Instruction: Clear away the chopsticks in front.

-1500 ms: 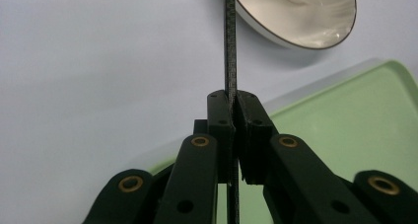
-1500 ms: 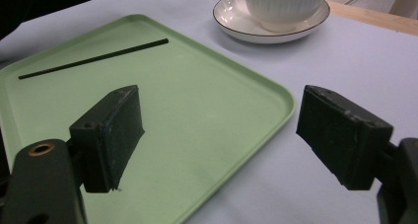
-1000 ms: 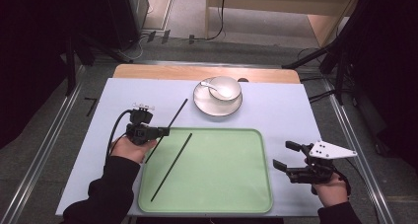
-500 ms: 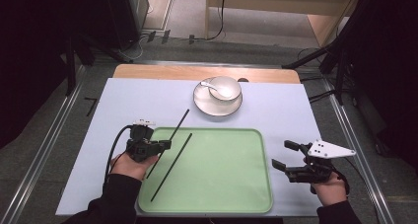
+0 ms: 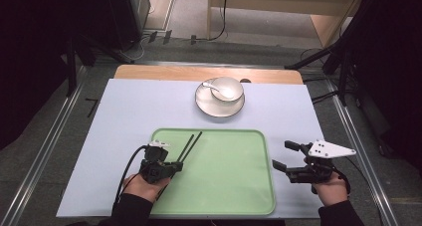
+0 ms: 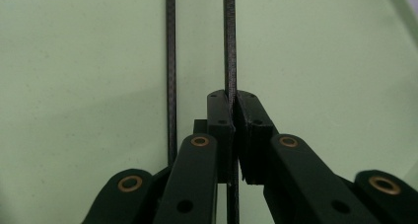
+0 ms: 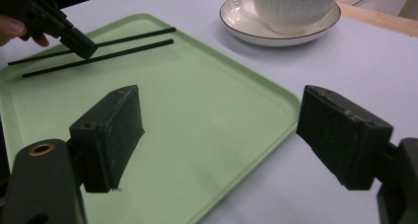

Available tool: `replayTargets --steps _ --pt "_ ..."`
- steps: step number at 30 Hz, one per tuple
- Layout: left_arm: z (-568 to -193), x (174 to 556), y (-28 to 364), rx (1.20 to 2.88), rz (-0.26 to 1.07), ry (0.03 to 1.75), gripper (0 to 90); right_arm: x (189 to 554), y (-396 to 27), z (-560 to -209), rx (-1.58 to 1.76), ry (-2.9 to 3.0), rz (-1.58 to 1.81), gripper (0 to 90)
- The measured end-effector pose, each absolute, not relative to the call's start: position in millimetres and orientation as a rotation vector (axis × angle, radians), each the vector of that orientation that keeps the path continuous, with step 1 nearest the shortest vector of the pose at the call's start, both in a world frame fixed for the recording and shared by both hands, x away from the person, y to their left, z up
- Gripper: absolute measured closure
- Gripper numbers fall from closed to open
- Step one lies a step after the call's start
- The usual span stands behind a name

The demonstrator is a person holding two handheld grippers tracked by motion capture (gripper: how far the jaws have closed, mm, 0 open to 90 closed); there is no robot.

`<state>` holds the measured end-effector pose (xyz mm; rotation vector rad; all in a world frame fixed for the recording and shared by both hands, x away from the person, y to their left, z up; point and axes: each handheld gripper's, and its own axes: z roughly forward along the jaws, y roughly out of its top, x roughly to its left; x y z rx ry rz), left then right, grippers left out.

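My left gripper (image 5: 175, 162) is shut on a black chopstick (image 5: 195, 140) just over the left part of the green tray (image 5: 229, 191). In the left gripper view the jaws pinch this chopstick (image 6: 229, 46), and a second chopstick (image 6: 170, 61) lies parallel to its left on the tray (image 6: 74, 61). My right gripper (image 5: 282, 155) stands open by the tray's right edge, nothing between its fingers. In the right gripper view, the right gripper (image 7: 222, 128) frames the tray (image 7: 197, 110), and the left gripper (image 7: 81, 46) is over both chopsticks (image 7: 133, 47).
A white bowl (image 5: 227, 88) with a spoon (image 5: 213, 86) in it sits on a white plate (image 5: 211, 108) beyond the tray, on the pale blue mat (image 5: 124, 116). The bowl (image 7: 296, 4) and plate (image 7: 276, 34) also appear in the right gripper view. A wooden strip (image 5: 159, 72) borders the far side.
My left gripper has moved right and toward the near edge with its chopstick, bringing it from beyond the tray's left rim down beside the one lying on the tray. The right gripper stayed still.
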<state>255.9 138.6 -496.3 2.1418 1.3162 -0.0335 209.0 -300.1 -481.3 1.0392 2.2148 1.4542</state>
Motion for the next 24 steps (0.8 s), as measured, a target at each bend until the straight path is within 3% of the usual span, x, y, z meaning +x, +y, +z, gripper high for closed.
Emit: replayTargets --steps 24 --pt "-503 263 161 2.131 0.036 1.466 86.0 208 -300 -481 1.040 2.211 1.458 18.2"
